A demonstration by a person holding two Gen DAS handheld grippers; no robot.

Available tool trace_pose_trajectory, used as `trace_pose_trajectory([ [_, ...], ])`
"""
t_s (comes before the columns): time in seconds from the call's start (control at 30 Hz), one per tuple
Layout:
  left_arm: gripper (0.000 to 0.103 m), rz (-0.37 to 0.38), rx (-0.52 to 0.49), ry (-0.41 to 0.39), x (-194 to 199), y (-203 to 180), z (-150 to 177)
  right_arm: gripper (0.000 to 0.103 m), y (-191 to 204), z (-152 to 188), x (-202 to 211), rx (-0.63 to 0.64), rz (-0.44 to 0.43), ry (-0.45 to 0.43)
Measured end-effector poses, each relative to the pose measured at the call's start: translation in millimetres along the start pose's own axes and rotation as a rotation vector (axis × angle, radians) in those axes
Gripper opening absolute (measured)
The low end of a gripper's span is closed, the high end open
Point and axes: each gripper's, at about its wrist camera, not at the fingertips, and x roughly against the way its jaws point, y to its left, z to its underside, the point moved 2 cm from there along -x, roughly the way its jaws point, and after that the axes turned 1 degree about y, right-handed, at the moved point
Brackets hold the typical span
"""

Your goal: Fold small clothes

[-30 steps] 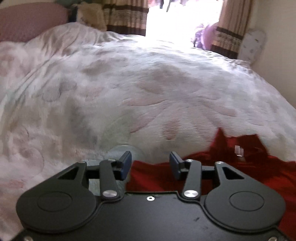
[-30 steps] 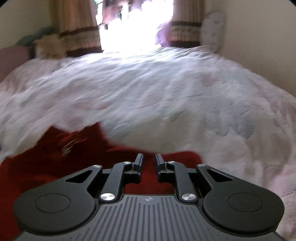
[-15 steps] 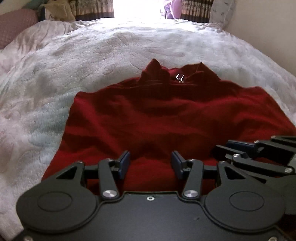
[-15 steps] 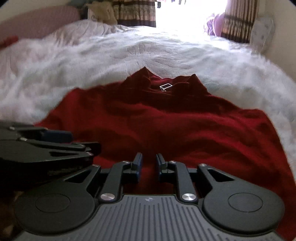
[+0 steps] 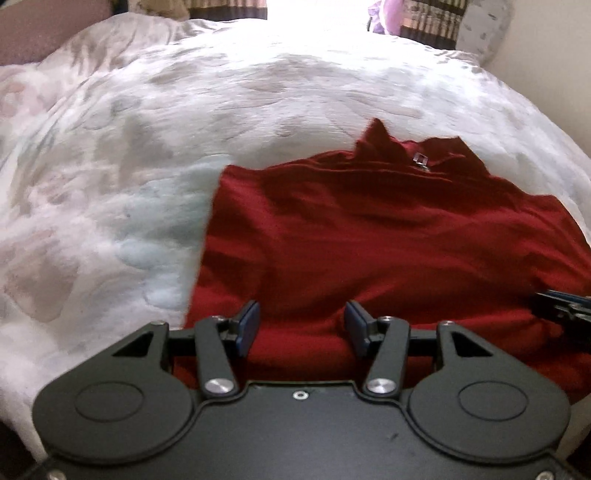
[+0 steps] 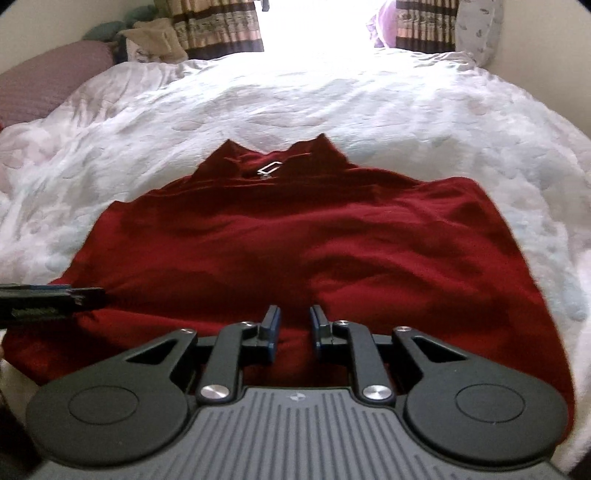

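Note:
A dark red collared shirt [image 6: 295, 236] lies spread flat on the bed, collar [image 6: 273, 158] at the far end with a small white label. My right gripper [image 6: 294, 325] hovers over the near hem, open by a narrow gap, red cloth showing between the pads. My left gripper [image 5: 302, 325] stands wide open over the shirt [image 5: 369, 240] near its left hem corner, nothing between its fingers. Each gripper shows in the other's view: the left gripper [image 6: 51, 299] at the left edge, the right gripper [image 5: 561, 310] at the right edge.
A white quilted bedspread [image 6: 369, 99] with a faint floral pattern covers the bed all round the shirt. A mauve pillow [image 6: 48, 81] and a beige bundle [image 6: 155, 40] lie far left. Striped curtains [image 6: 221, 26] frame a bright window; a wall [image 5: 554, 92] runs along the right.
Both grippers rose and drew back from low over the bedspread, so the whole shirt came into view. Since half a second ago the left gripper has shifted left. Neither jaw gap changed.

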Motion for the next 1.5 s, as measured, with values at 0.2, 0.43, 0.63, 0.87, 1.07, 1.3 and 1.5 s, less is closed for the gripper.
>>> trace_pose_trajectory([
  [0.2,0.057,-0.060,-0.005,0.010,-11.4,8.6,7.4,0.013,-17.0,-0.4,-2.1,-0.057,0.003,0.021],
  [0.43,0.059,-0.056,0.017,0.029,-0.9,27.9,2.0,0.008,-58.8,5.5,18.7,-0.123,0.108,0.007],
  [0.63,0.060,-0.049,0.117,0.048,4.6,60.6,4.0,0.020,-112.4,15.2,33.6,-0.262,0.202,0.011],
  [0.87,0.057,-0.012,0.077,0.027,11.7,50.7,-0.2,0.067,-108.7,24.2,72.5,-0.338,0.250,-0.056],
  [1.07,0.057,0.025,0.057,0.034,7.4,49.4,3.3,0.074,-100.6,52.6,80.0,-0.506,0.206,-0.015],
  [1.3,0.058,0.042,0.071,0.037,4.9,55.1,2.6,0.073,-117.1,55.5,69.8,-0.621,0.224,0.028],
  [1.5,0.058,0.040,0.066,0.039,4.1,54.4,2.9,0.057,-135.2,62.1,58.3,-0.724,0.231,-0.066],
])
